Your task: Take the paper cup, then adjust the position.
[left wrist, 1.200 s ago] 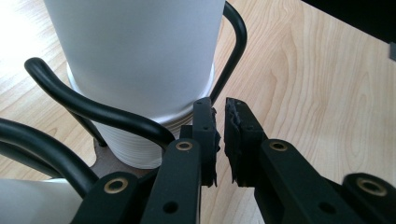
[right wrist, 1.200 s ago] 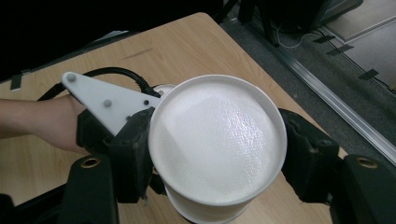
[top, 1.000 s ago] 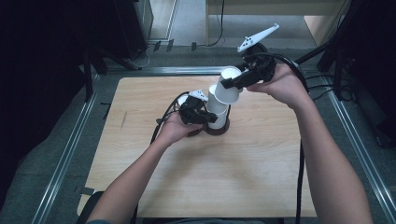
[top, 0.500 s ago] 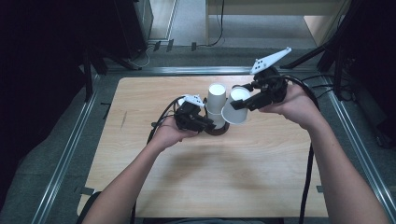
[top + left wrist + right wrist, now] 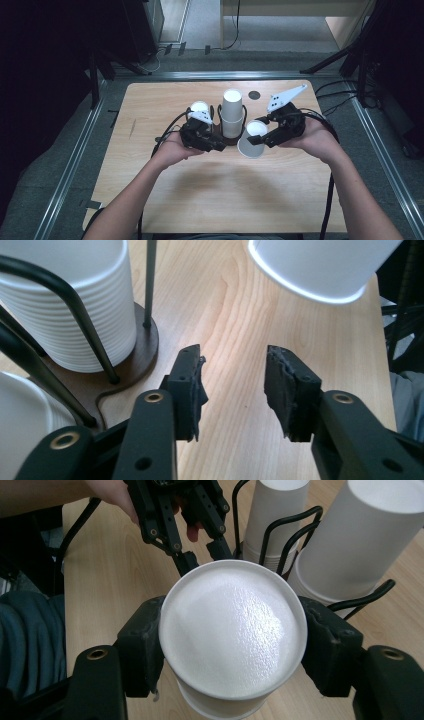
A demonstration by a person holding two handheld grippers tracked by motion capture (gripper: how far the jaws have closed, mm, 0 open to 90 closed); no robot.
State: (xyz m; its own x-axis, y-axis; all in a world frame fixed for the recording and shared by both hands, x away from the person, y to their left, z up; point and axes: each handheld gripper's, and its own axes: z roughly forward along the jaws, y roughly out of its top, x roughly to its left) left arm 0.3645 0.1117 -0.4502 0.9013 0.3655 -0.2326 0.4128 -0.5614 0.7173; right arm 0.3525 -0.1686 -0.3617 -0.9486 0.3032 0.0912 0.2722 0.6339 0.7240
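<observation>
**Single cup out of the rack, left jaws spread**

Nearest the person, the right gripper (image 5: 262, 140) pinches a white paper cup (image 5: 252, 139) across its body, jaws pressed on either side of it. The cup lies tilted, base towards the gripper's camera in the right gripper view (image 5: 232, 640), held just beside the rack over the light wooden table (image 5: 210, 200). Across from it, the left gripper (image 5: 218, 146) has just been opening its black jaws; in the left gripper view (image 5: 235, 385) they stand apart with only bare tabletop between them. Just past those jaws sits the dark round-based wire cup rack (image 5: 125, 365), with a ribbed white stack of paper cups (image 5: 232, 112) standing upright in it. Another white stack (image 5: 199, 108) rises behind the left gripper.
</observation>
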